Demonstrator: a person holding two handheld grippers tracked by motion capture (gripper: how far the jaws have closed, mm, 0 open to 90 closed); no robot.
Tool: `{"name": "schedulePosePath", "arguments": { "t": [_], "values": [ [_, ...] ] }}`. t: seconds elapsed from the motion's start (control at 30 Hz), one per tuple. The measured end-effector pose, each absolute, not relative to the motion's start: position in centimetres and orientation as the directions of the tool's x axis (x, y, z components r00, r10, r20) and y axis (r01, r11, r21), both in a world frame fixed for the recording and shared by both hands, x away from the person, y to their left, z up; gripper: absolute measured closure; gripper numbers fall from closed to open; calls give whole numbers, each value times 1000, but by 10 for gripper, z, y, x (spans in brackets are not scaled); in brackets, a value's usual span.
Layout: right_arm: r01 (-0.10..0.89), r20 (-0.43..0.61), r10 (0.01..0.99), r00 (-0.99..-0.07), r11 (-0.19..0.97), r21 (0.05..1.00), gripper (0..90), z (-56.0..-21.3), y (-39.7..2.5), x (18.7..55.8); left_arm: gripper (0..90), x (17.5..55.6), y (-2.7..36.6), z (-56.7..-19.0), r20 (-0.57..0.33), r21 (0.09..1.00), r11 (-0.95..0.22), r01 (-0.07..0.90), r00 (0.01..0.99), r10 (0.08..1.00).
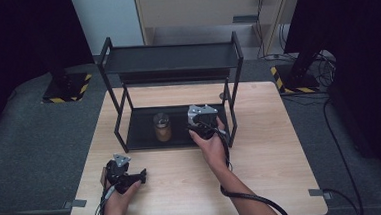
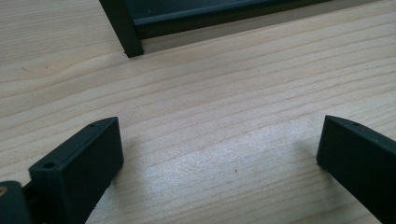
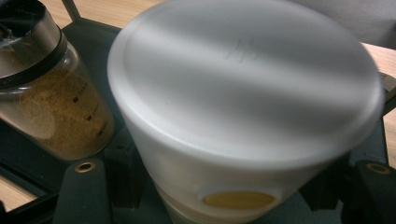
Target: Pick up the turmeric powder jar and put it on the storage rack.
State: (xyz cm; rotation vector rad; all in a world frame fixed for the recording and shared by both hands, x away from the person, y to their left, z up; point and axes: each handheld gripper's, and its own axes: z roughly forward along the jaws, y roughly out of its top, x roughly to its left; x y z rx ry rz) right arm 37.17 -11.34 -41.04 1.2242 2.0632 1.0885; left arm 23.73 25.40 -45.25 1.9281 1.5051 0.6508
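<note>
The white lidded tub (image 3: 243, 116) is clamped by the right tongs (image 1: 203, 121) at the rack's lower shelf (image 1: 142, 135) beside the spice jar (image 1: 162, 127), apparently for shelving; the left tongs (image 1: 126, 175) are rested agape on the counter (image 1: 183, 188).

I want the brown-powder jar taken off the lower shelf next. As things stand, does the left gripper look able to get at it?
Probably yes. The left gripper rests open on the table, and the jar stands at the rack's open front. The right gripper, around the white container beside it, may crowd that side.

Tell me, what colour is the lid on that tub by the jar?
White, a plain matte lid; the right gripper view shows it best.
</note>
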Motion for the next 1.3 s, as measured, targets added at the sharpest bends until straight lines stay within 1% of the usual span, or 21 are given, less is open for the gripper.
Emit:
{"name": "schedulePosePath", "arguments": {
  "t": [0.27, 0.5, 0.6, 0.7, 0.8, 0.9, 1.03, 1.3],
  "values": [
    [460, -26, 886, -464, 266, 847, 314, -418, -114, 363, 0, 237, 254, -452, 16, 715, -176, 677, 236, 972],
    [458, -30, 885, -466, 270, 847, 309, -418, -114, 363, 0, 237, 254, -452, 16, 715, -176, 677, 236, 972],
    [459, -30, 880, -475, 276, 845, 282, -418, -115, 365, 0, 237, 254, -452, 16, 715, -176, 677, 236, 972],
    [455, -34, 881, -471, 276, 847, 229, -419, -114, 363, 0, 237, 254, -452, 16, 715, -176, 677, 236, 972],
    [466, -24, 886, -464, 267, 844, 159, -418, -115, 361, 0, 237, 254, -452, 16, 715, -176, 677, 236, 972],
    [462, -40, 881, -471, 285, 840, 116, -417, -115, 358, 0, 237, 254, -452, 16, 715, -176, 677, 236, 972],
    [455, -57, 883, -465, 294, 841, 95, -416, -116, 348, 0, 237, 254, -452, 16, 715, -176, 677, 236, 972],
    [454, -73, 876, -476, 316, 833, 88, -413, -124, 330, 0, 237, 254, -452, 16, 715, -176, 677, 236, 972]
  ]
}}
